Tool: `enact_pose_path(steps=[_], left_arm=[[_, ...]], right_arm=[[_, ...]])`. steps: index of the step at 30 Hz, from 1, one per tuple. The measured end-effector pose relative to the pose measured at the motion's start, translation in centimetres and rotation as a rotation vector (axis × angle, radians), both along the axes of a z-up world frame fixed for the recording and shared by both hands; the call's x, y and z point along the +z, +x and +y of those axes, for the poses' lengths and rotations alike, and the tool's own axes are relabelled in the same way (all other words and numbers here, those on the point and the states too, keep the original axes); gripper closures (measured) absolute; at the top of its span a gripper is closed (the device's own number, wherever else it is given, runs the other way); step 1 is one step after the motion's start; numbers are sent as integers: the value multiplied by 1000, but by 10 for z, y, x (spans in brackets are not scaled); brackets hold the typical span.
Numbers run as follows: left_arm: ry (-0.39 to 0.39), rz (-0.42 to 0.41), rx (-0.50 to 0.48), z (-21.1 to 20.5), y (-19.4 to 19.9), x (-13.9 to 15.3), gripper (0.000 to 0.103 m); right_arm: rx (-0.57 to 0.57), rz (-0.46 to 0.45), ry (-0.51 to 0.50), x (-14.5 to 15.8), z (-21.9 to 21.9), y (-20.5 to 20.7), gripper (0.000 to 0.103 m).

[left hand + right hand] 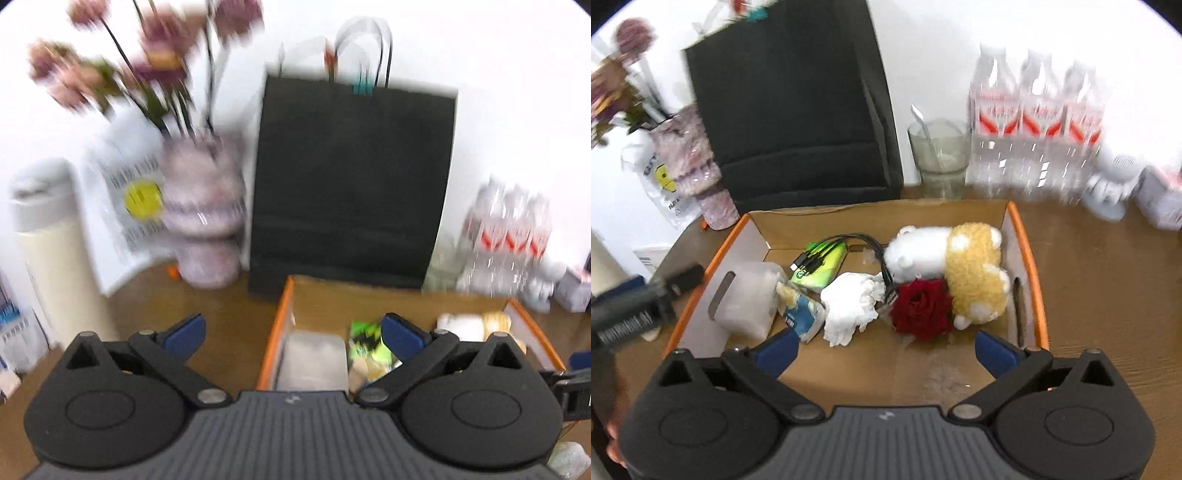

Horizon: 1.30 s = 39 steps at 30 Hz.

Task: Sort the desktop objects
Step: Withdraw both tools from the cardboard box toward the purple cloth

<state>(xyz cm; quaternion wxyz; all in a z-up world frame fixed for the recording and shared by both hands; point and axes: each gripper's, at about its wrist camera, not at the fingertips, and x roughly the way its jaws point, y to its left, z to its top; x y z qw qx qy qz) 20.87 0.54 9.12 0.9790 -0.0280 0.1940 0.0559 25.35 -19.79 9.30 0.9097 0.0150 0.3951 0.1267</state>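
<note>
An orange-rimmed cardboard box (1030, 258) sits on the brown desk. Inside lie a white and yellow plush toy (960, 266), a red rose (921, 308), crumpled white tissue (851, 302), a black cable (871, 247) over a green packet (822, 267), a blue-and-white wrapper (803, 314) and a frosted plastic container (750, 299). My right gripper (884, 350) hangs open above the box's near side, nothing between its blue pads. My left gripper (293, 334) is open too, over the box's left rim (275, 332), also empty. Its black body (639, 306) shows at the left of the right wrist view.
A black paper bag (351, 184) stands behind the box. A pink vase of flowers (205, 210) and a white plastic bag (125, 206) are to its left. A glass with a spoon (940, 155), a pack of water bottles (1034, 136) and white boxes (1161, 199) stand right.
</note>
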Motion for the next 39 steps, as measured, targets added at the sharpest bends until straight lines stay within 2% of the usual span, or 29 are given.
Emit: enact_pose_path(steps=[3,4,5,7,9,12,17,23,26,30,39], left_arm=[[26,-179,-39,-2,-53,2,0],[26,-213,-60,-3,-66,2,0],[25,-229,-80,-5,-78,1,0],[16,-232,-75,-6,-98,-1,0],[5,-258,-57,-10,-117,0,0],[6,-250,-60,-12,-136,4,0],[66,-230,-67,-17,-162,4,0],[23,-218,-63,-21,-186,-5,0],[45,-218,-57,-22,-200,-7,0],[31,-213,-56,-20,-224,-9,0],[56,-198,-150,-24,-283,-25,0]], right_arm=[[-37,-296,-56,2,-1,-57,0],[-49,-379,-60,1,-4,-76,0],[-49,-435,-47,-2,-7,-90,0],[-41,-472,-3,-7,-14,-111,0],[-44,-457,14,-13,-17,-121,0],[-59,-423,51,-20,-25,-135,0],[-69,-359,104,-31,-30,-159,0],[-8,-325,111,-35,-31,-193,0],[1,-331,86,-36,-34,-212,0],[5,-341,72,-37,-40,-239,0],[10,-348,119,-44,-55,-295,0]])
